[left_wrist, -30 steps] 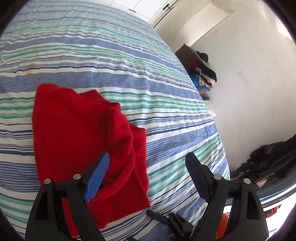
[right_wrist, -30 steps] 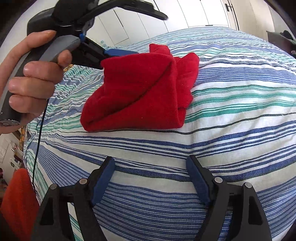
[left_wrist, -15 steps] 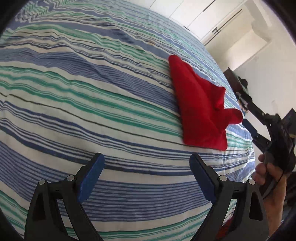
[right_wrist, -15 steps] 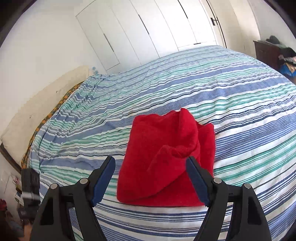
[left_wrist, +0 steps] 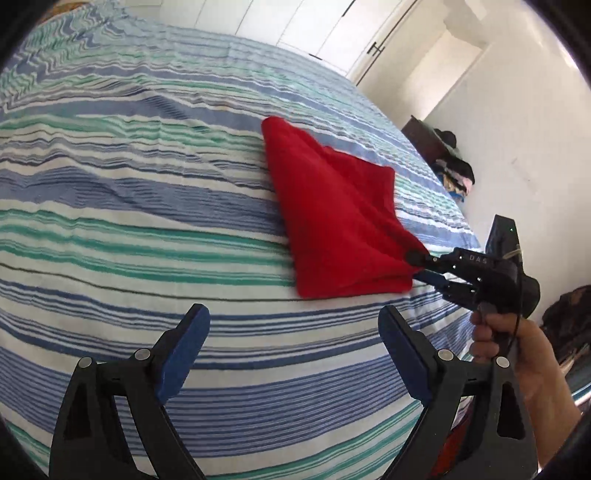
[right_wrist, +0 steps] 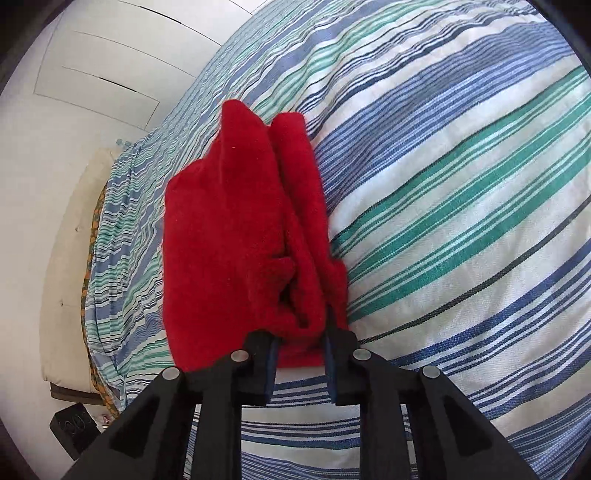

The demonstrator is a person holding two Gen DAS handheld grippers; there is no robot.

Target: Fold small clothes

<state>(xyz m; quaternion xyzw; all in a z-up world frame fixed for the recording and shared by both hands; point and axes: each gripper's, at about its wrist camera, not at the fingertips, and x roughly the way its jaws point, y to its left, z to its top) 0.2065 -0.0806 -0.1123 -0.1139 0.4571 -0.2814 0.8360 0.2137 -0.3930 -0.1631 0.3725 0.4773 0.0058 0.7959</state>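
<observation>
A folded red cloth [left_wrist: 332,218] lies on the striped bed cover [left_wrist: 147,206]. In the right wrist view the red cloth [right_wrist: 240,229] fills the middle, and my right gripper [right_wrist: 300,343] is closing its jaws on the near bunched edge, with the fabric squeezed between the pads. The left wrist view shows that right gripper [left_wrist: 419,266] biting the cloth's right corner, held by a hand [left_wrist: 528,354]. My left gripper [left_wrist: 291,343] is open over bare bed cover, short of the cloth, with nothing between its fingers.
White wardrobe doors [left_wrist: 314,29] stand behind the bed. A dark dresser piled with clothes [left_wrist: 448,162] sits by the right wall. A cream headboard [right_wrist: 70,258] runs along the bed's left side in the right wrist view, with a black box [right_wrist: 74,430] on the floor below.
My right gripper rolled, came in to the cloth's near edge and closed on it. My left gripper pulled back from the cloth and now hovers open over the bed cover.
</observation>
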